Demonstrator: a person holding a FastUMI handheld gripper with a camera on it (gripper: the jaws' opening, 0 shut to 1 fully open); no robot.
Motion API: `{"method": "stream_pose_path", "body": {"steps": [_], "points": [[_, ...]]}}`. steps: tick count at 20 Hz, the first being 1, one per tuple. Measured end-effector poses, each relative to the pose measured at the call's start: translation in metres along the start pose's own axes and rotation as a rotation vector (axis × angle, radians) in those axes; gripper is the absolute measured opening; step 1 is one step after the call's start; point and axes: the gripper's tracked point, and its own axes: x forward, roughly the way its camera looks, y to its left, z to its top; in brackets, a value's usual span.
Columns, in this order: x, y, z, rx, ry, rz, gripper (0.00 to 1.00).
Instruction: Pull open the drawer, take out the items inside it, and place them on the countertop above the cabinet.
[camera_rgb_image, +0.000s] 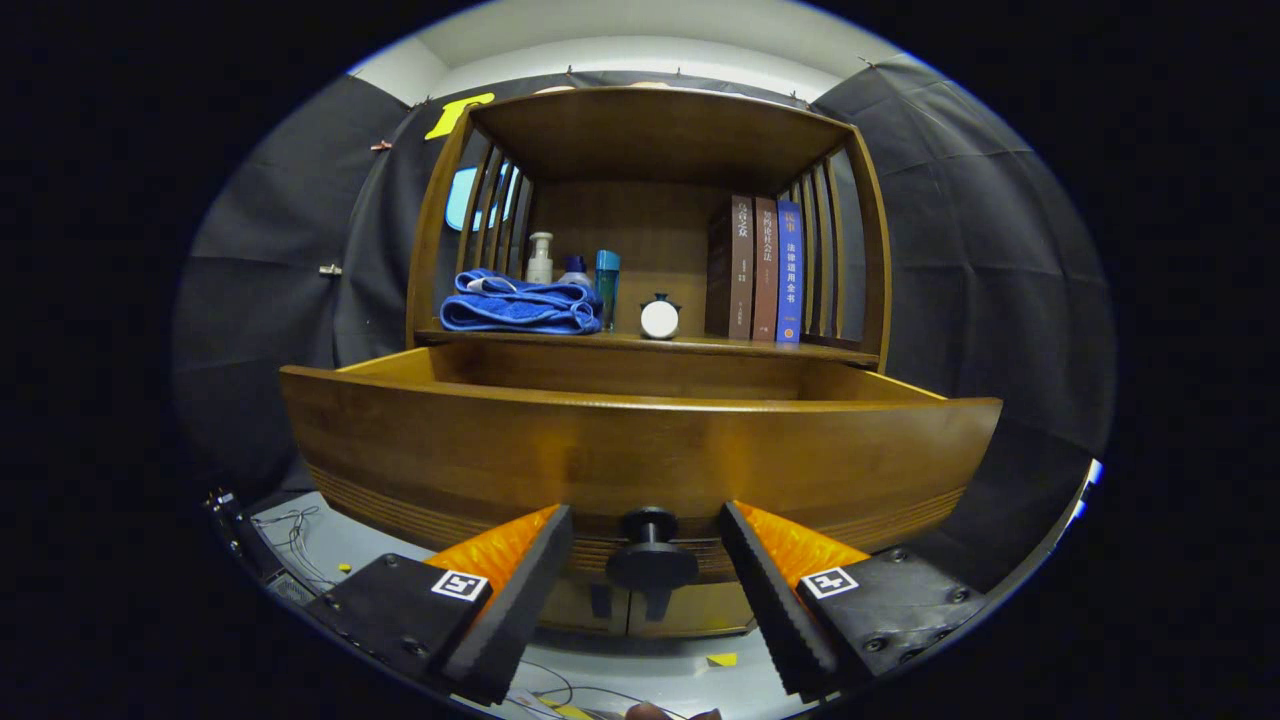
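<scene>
A wooden cabinet's drawer (640, 455) stands pulled out toward me, its curved front panel just ahead of my fingers. Its dark round knob (651, 555) sits between my fingertips, with a gap on each side and neither finger touching it. My gripper (648, 525) is open. The drawer's inside is hidden behind the front panel, so I cannot see its contents. Above the drawer lies the countertop (690, 344), the floor of an open shelf.
On the countertop rest a folded blue towel (520, 302), a white pump bottle (540, 258), a blue bottle (606, 285), a small white timer (659, 318) and three upright books (757, 268). Slatted sides enclose the shelf. Loose wires (290, 525) lie on the grey floor below.
</scene>
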Motion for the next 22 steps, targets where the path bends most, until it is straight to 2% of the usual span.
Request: {"method": "stream_pose_path", "body": {"steps": [4, 22], "points": [[0.036, 0.003, 0.010, -0.005, -0.007, -0.002, 0.98], [0.128, 0.007, 0.022, -0.042, -0.012, -0.024, 0.98]]}}
